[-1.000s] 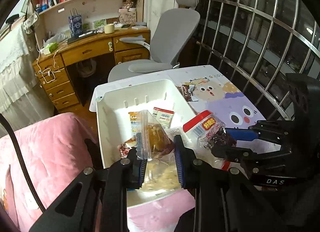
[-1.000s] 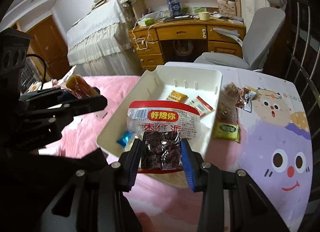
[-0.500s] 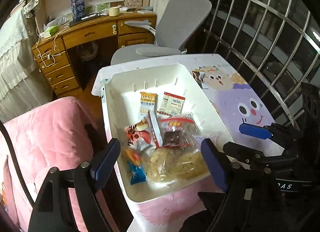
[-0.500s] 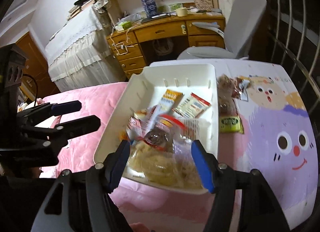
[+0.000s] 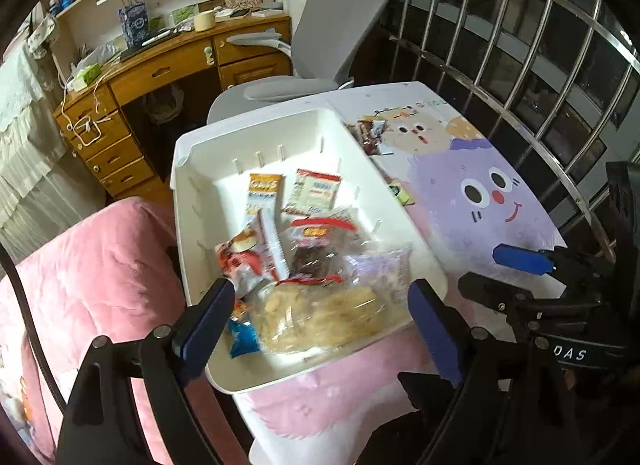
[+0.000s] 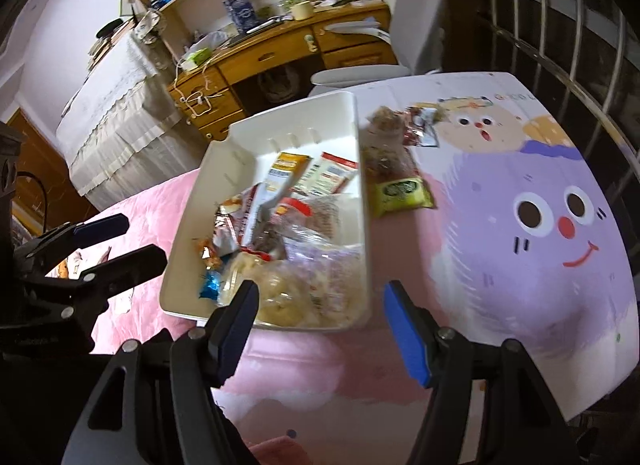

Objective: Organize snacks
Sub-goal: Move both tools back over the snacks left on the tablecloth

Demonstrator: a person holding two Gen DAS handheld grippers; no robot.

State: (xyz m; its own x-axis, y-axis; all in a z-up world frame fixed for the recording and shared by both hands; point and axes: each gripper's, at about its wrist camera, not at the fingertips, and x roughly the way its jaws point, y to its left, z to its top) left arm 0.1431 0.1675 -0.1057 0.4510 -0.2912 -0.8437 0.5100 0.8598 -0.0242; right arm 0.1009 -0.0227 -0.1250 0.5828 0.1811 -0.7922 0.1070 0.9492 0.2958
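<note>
1. Left wrist view: the left gripper (image 5: 316,321), black with blue pads, is seen at the bottom of the frame with its jaws spread wide, having just been opening; nothing is pressed between them.
2. A white rectangular plastic bin (image 5: 188,201) fills the centre of that frame, resting partly on a table top printed with a purple cartoon face (image 5: 492,201) and partly over a pink quilted blanket (image 5: 88,277).
3. Inside the bin, a clear bag of pale crisps (image 5: 320,317) lies at the near end, just beyond the spread pads, with a red-edged packet of dark dried fruit (image 5: 316,249) behind it, and an orange sachet (image 5: 262,189) and a white-and-red sachet (image 5: 314,195) lie further back.
4. The right gripper (image 5: 500,273) is seen at the right edge of the frame, over the table top.
5. Right wrist view: the right gripper (image 6: 320,325) is shown at the bottom with jaws parted and empty, having just been opening; the near edge of the bin (image 6: 360,169) is seen between the pads.
6. A green-and-yellow snack packet (image 6: 404,195) and a red foil packet (image 6: 420,131) are seen on the table top, just right of the bin.
7. A grey office chair (image 6: 412,41) and a wooden desk (image 6: 276,53) occupy the upper part of the frame.
</note>
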